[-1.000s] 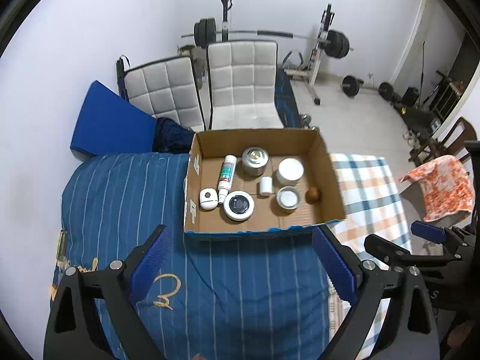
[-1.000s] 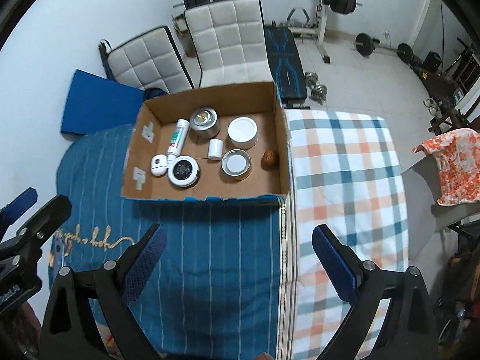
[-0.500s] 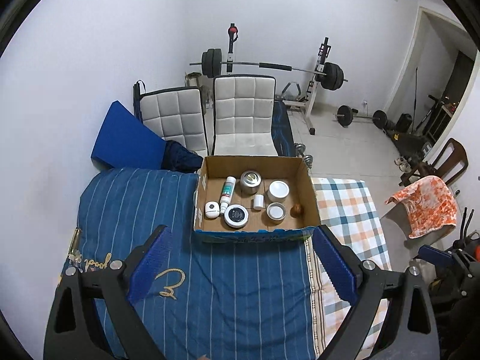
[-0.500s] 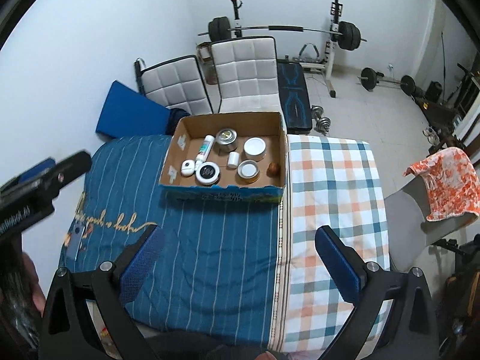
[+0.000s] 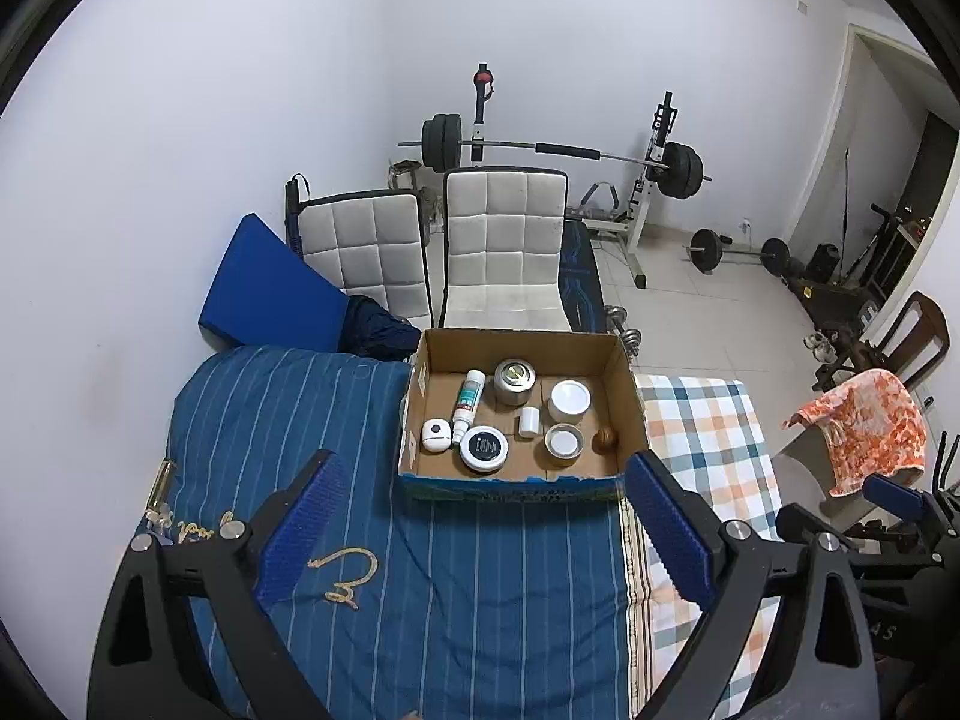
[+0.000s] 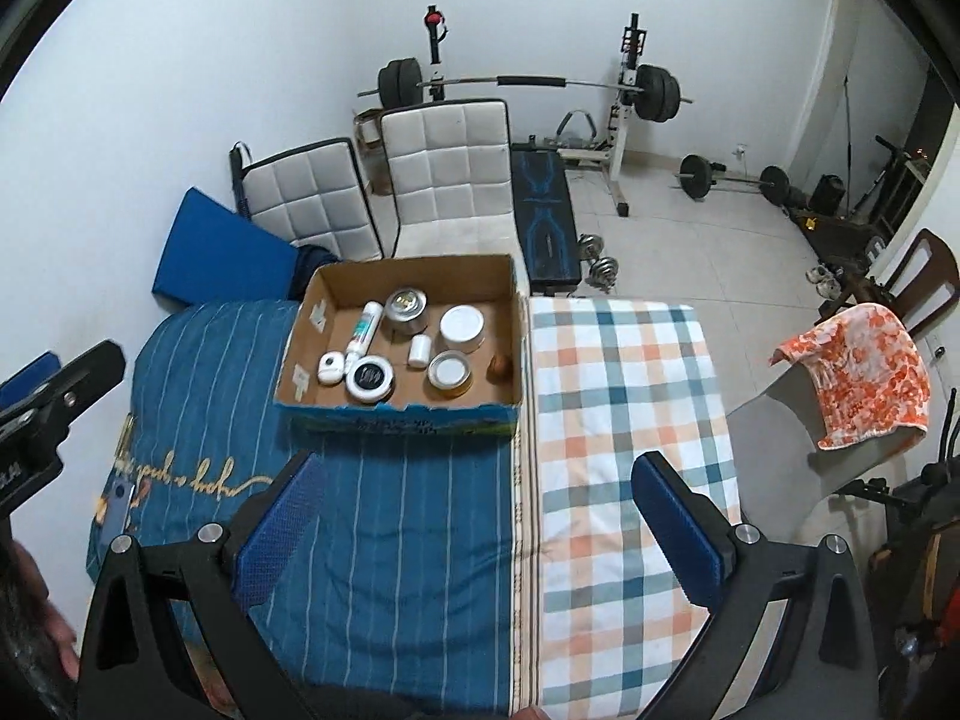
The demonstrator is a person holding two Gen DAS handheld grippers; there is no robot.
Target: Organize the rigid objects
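Left wrist: cardboard box (image 5: 624, 372) of jars (image 5: 569, 399), both fingers wide apart, empty.

The left hand-held gripper (image 5: 480, 516) is held high with its two blue-padded fingers (image 5: 297, 531) spread wide and nothing between them. The right hand-held gripper (image 6: 477, 519) is posed the same way, fingers (image 6: 678, 531) wide apart and empty. In the right wrist view the left hand-held gripper shows at nine o'clock, a bare hand (image 6: 45, 630) at eight o'clock.
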